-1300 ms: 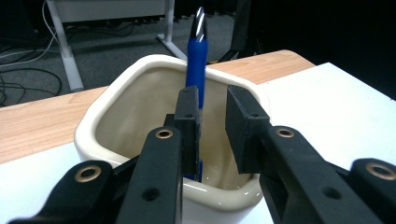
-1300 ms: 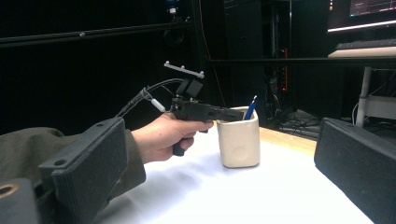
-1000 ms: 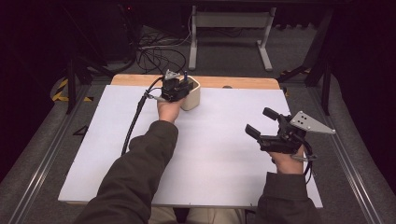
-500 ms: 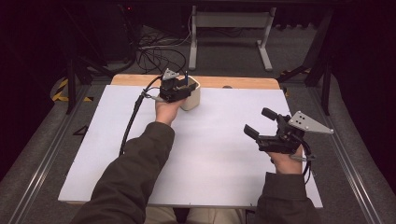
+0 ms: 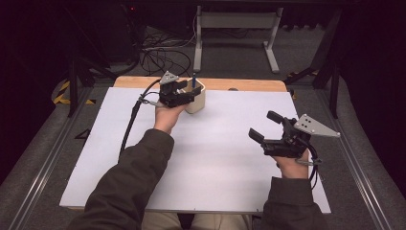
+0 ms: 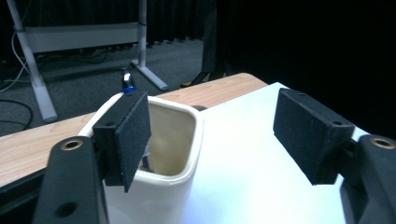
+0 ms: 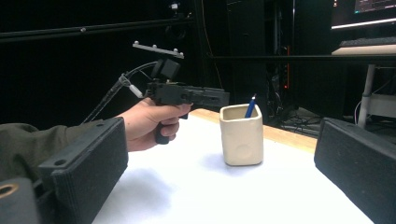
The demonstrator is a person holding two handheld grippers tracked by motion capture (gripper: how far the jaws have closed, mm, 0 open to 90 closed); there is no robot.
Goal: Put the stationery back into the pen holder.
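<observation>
I have one counter (image 5: pixel 201 158) in front of me, covered by a white sheet with a strip of bare wood at its far edge. On it stands one cream cup (image 5: pixel 195 98), upright, near that far edge. One blue pen (image 7: pixel 251 106) leans inside the cup, its tip rising above the rim.

My left gripper (image 5: pixel 184 93) hangs just above the cup's rim. In the left gripper view its fingers (image 6: pixel 128 140) stand well apart and have just been opening; one pad sits over the near wall of the cup and partly across its mouth, the other is out over the bare white sheet to the side. Nothing is pressed between them, and the pen's top shows just beyond the pad at the cup.

My right gripper (image 5: pixel 265 128) is held well away from the cup, over the near right part of the counter. Its fingers (image 7: pixel 88 163) are spread wide with nothing between them, and in the right gripper view the cup and pen sit in the gap, far beyond the pads.
</observation>
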